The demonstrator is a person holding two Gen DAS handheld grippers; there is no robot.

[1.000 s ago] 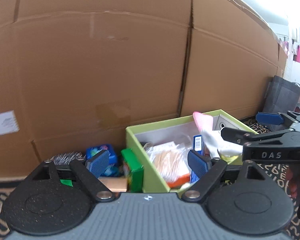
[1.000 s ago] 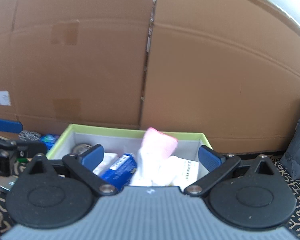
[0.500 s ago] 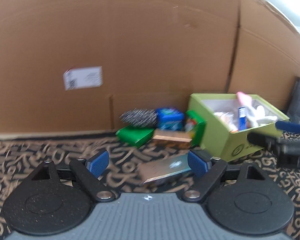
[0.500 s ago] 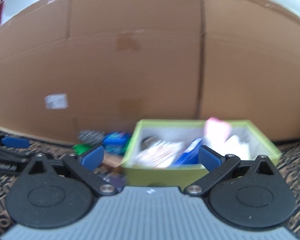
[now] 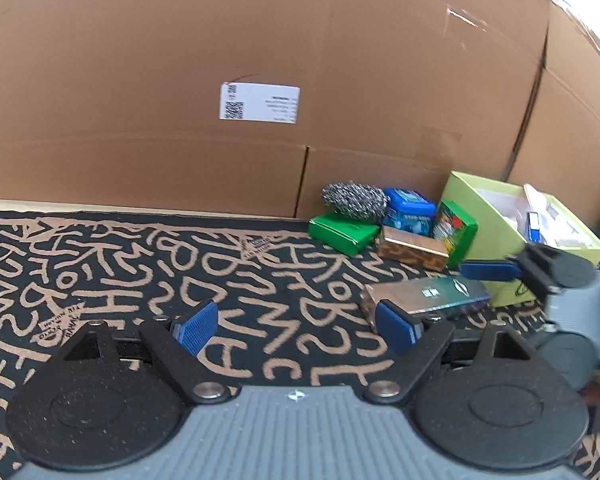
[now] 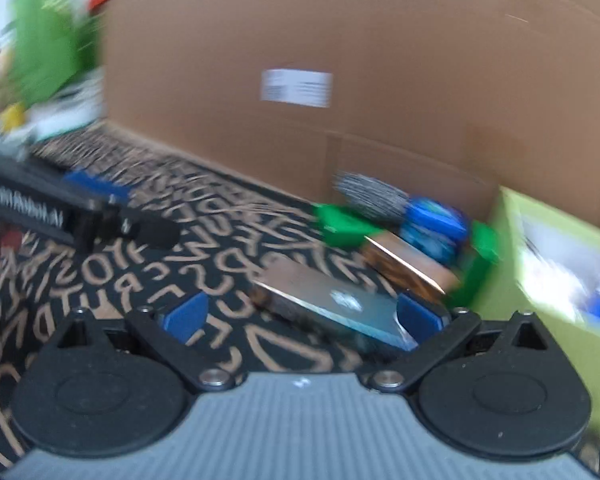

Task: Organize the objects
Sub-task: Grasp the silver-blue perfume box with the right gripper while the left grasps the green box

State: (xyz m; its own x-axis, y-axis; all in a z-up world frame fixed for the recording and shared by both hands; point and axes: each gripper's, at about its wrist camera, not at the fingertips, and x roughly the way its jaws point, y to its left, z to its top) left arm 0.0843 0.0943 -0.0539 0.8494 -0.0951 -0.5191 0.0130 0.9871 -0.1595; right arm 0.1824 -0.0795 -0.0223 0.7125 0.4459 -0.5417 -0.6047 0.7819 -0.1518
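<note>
Beside the green bin (image 5: 476,216) (already part filled) five small boxes and a scourer (image 5: 354,197) wait; both claws, left (image 5: 296,326) and right (image 6: 302,318), gape wide, empty.

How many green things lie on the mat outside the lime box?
2: a flat green box under the steel scourer, and an upright green carton against the lime box. Others may be hidden.

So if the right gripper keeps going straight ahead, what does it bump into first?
Probably the flat shiny box lying on the patterned mat. It sits just ahead of the right gripper, toward its right finger, though blur makes depth uncertain.
</note>
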